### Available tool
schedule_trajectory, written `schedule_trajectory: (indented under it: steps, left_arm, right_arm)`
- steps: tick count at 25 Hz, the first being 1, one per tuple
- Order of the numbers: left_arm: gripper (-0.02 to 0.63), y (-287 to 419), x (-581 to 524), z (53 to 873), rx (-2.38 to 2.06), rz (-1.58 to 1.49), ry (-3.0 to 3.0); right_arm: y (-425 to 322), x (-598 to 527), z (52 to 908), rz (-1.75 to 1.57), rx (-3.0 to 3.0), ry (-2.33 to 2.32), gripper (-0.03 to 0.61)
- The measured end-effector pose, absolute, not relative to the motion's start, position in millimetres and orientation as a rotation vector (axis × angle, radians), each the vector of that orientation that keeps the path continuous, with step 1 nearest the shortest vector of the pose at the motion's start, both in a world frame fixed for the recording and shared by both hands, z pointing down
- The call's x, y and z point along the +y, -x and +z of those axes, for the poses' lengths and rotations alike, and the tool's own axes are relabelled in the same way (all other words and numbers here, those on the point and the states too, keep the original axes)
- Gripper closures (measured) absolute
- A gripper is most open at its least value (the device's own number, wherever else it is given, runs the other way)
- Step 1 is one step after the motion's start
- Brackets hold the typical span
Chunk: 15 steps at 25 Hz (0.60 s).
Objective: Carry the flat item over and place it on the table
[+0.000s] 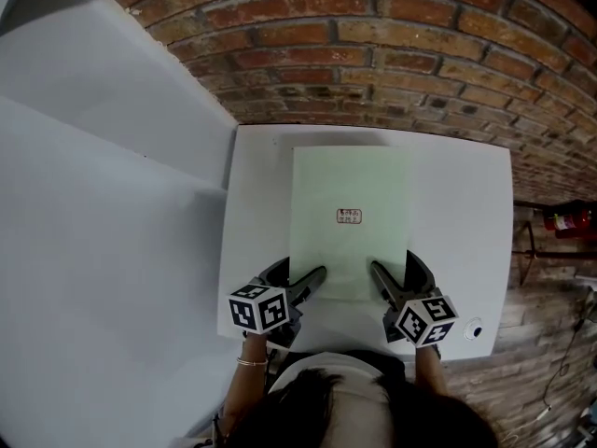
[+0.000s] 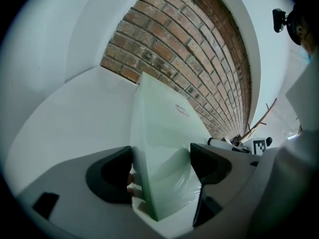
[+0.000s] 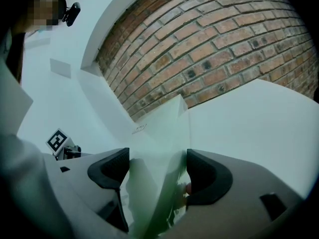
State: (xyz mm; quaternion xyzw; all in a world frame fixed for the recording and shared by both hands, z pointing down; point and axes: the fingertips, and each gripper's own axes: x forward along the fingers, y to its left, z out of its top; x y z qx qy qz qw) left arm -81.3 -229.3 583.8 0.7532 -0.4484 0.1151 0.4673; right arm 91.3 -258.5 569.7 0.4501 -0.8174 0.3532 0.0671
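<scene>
- The pale green translucent flat sheet (image 1: 350, 185) is lying lengthwise over the middle of the white rectangular table (image 1: 466, 213), its far end pointing at the red brick wall (image 1: 373, 54).
- Whether the sheet's far end is resting on the tabletop or hanging just above it cannot be told.
- The left gripper (image 1: 300, 273) is pinching the sheet's near left corner; in the left gripper view its jaws (image 2: 162, 158) are pressing on either side of the sheet (image 2: 159, 128), which is standing slanted in the gap between them.
- The right gripper (image 1: 394, 267) is pinching the near right corner; in the right gripper view both jaws (image 3: 158, 166) are bearing on the sheet (image 3: 164, 128), which is showing a bend where they meet it.
- Both grippers are sitting side by side at the table's near edge, just in front of the person.
- A small red-printed label (image 1: 349, 216) is showing near the sheet's centre.
- A red fire extinguisher (image 1: 562, 220) is standing beyond the table's right side, against the brick.
</scene>
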Motion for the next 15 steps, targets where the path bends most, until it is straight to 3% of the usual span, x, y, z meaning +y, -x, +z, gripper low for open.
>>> schedule_trajectory:
  steps: [15]
  left_arm:
    - [0.242, 80.1, -233.5, 598.8, -1.082, 0.316, -1.811]
  right_arm:
    - [-92.7, -262.9, 587.6, 1.122, -2.422, -1.350, 0.221]
